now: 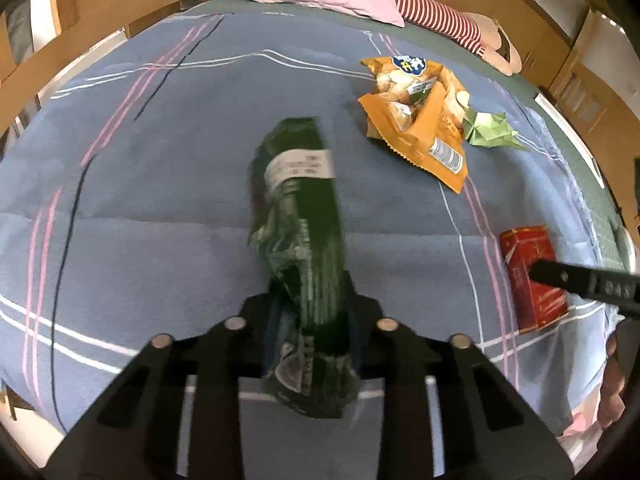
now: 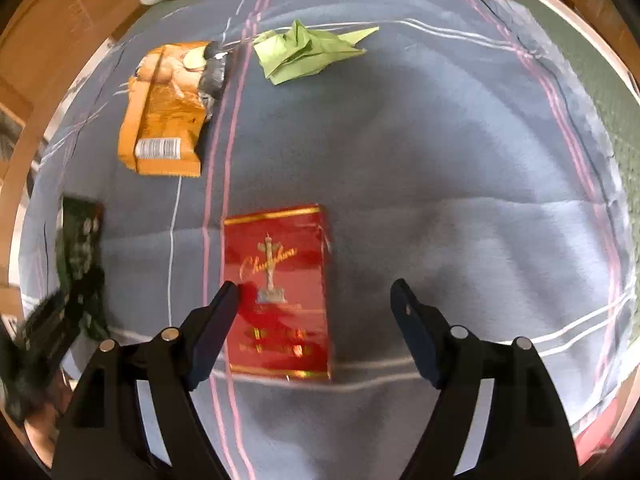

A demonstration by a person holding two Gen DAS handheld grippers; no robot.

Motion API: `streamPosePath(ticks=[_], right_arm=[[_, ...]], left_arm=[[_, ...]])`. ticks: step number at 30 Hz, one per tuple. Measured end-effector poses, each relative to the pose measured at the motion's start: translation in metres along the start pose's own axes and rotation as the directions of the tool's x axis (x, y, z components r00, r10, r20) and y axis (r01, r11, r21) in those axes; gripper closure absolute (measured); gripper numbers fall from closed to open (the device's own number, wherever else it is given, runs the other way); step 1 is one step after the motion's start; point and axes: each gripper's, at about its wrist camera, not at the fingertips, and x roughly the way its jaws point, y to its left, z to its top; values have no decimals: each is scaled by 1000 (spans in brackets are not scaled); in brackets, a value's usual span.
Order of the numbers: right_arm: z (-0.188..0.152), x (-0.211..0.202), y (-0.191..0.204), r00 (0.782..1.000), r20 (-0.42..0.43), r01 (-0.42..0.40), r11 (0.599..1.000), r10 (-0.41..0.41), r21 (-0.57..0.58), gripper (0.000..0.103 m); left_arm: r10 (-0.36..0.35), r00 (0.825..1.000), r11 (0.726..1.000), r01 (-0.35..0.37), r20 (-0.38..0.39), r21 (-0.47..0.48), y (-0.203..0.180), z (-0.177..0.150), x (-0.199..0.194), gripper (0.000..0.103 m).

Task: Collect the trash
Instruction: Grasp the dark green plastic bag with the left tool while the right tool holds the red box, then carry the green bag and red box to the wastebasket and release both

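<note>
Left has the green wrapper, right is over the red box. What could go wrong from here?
1. The left tool pinches the dark green crinkled plastic wrapper only at its lower part; most of it sticks out past the tips and might slip.
2. The right tool is open and off-centre over the red cardboard cigarette box: one finger overlaps the box's edge, so closing may shove it across the blue checked blanket.

left tool (image 1: 310,300) — clamped | right tool (image 2: 316,292) — spread, pointing down
</note>
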Motion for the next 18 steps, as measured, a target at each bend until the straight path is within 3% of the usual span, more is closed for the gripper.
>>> streamPosePath(ticks=[4,5,8,11,16,18], right_arm=[[-3,15,26,995,-51,86,994,-89,-72,23],[-2,16,34,991,-29,125,987,-129,-104,30],[-6,2,46,995,-1,97,991,-97,-97,80],[-8,-13,43,1000,5,5,999,-5,-37,80],[-22,-49,35,993,98,-74,997,73,8,80],[-40,-67,13,991,109,-82,997,80,9,80]], left_arm=[[-7,998,1000,6,57,19,1,-12,-31,79],[-21,997,1000,20,70,16,2,-15,-39,79],[-35,989,999,30,141,40,2,-30,-66,80],[-22,984,998,11,177,66,-2,-46,-83,81],[-39,980,998,28,196,58,3,-63,-101,82],[-38,978,998,27,203,56,5,-66,-106,82]])
